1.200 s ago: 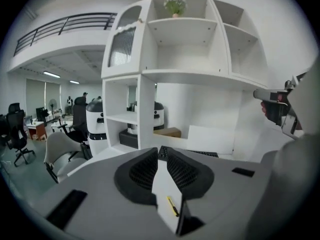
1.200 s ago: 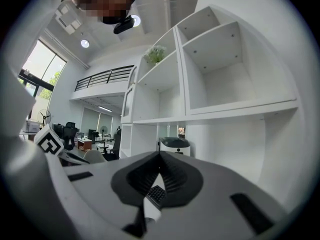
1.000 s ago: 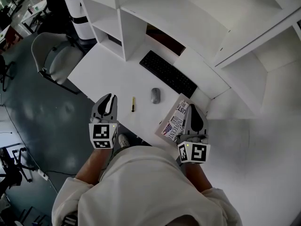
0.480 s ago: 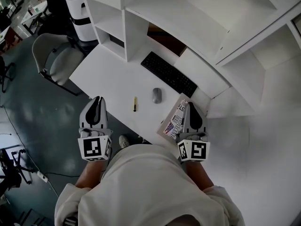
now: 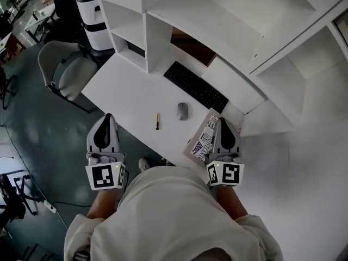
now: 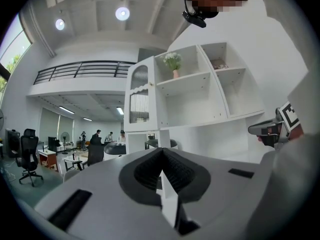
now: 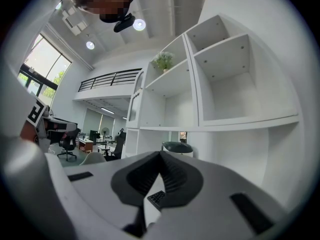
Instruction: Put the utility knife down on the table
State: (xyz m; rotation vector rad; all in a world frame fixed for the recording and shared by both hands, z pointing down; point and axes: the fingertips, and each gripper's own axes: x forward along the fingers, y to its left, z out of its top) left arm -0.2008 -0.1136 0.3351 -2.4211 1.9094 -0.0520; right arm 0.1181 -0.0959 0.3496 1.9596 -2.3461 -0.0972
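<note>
The utility knife (image 5: 157, 120), slim, yellow and black, lies on the white table (image 5: 128, 88) near its front edge, free of both grippers. My left gripper (image 5: 107, 117) hangs to the knife's left, beyond the table's edge and over the floor. Its jaws are shut and empty; in the left gripper view the gripper (image 6: 161, 153) points level toward the shelves. My right gripper (image 5: 223, 123) hovers over a printed booklet (image 5: 200, 141) at the table's right. It is shut too, and in the right gripper view nothing sits in the gripper (image 7: 161, 155).
A grey mouse (image 5: 182, 111) lies just right of the knife, with a black keyboard (image 5: 196, 86) behind it. White shelving (image 5: 163, 15) rises at the back of the table. A grey chair (image 5: 68, 69) stands to the left on the dark floor.
My left gripper has drawn back to the left, away from the knife and off the table's edge, and its jaws have closed. The knife stays on the table. The right gripper has hardly moved.
</note>
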